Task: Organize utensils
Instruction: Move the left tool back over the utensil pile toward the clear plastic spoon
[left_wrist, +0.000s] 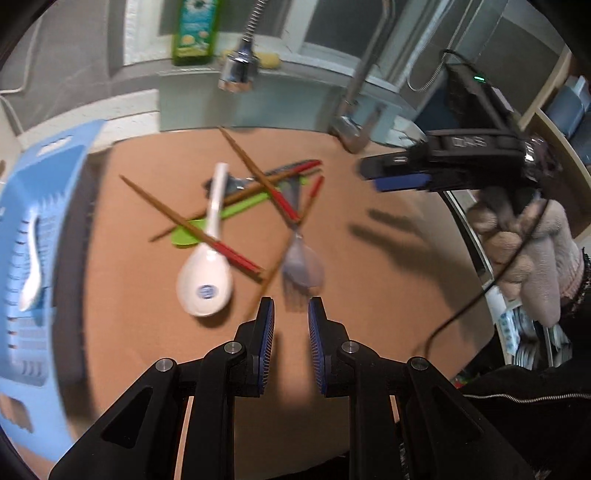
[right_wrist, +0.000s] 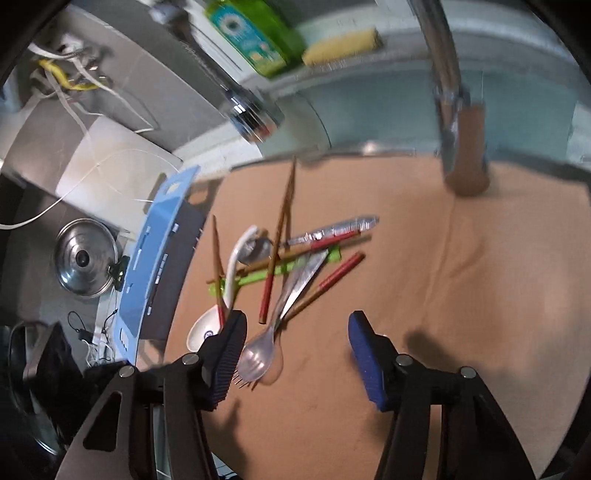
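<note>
A pile of utensils lies on a tan mat (left_wrist: 384, 295). In it are a white ceramic spoon (left_wrist: 207, 284) (right_wrist: 201, 334), a green plastic spoon (left_wrist: 225, 216), several brown chopsticks with red ends (left_wrist: 236, 254) (right_wrist: 267, 288), a clear plastic fork (left_wrist: 302, 269) (right_wrist: 258, 356) and a metal utensil (right_wrist: 332, 230). My left gripper (left_wrist: 291, 310) hovers just short of the fork's tines, jaws a little apart with nothing between them. My right gripper (right_wrist: 295, 325) (left_wrist: 373, 175) stands open over the mat, its left finger beside the fork and the white spoon's bowl.
A blue slotted basket (left_wrist: 55, 206) (right_wrist: 155, 258) stands at the mat's left, with a white spoon (left_wrist: 31, 273) in it. A faucet head (left_wrist: 238, 70) hangs over the far edge, with a green soap bottle (left_wrist: 195, 29) behind. A pot lid (right_wrist: 85, 258) lies left of the basket.
</note>
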